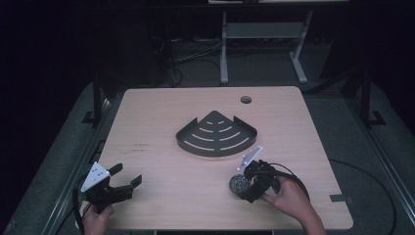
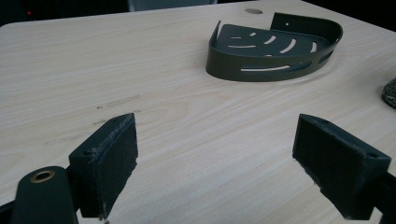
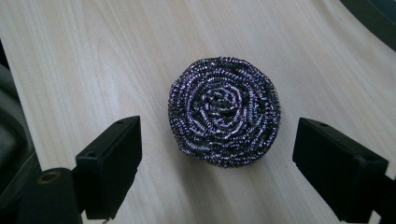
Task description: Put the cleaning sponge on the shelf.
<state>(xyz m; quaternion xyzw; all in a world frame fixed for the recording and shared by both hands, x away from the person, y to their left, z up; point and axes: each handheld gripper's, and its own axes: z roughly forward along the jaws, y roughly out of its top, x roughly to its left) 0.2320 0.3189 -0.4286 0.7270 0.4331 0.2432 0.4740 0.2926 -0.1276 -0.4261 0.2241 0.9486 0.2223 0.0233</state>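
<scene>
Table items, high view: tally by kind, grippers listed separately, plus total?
Corner shelf caddy, dark metal, slotted: 1
Steel wool scouring pad: 1
Handheld grippers: 2, the left gripper and the right gripper, both open; the pad lies between the right one's jaws, not yet clamped.
Total: 4, or 2 without the grippers.

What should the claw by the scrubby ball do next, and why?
Probably ease forward and close on the steel-wool scrubber. The right gripper is open, its jaws apart on either side just short of the scrubber, which lies free on the table.
</scene>
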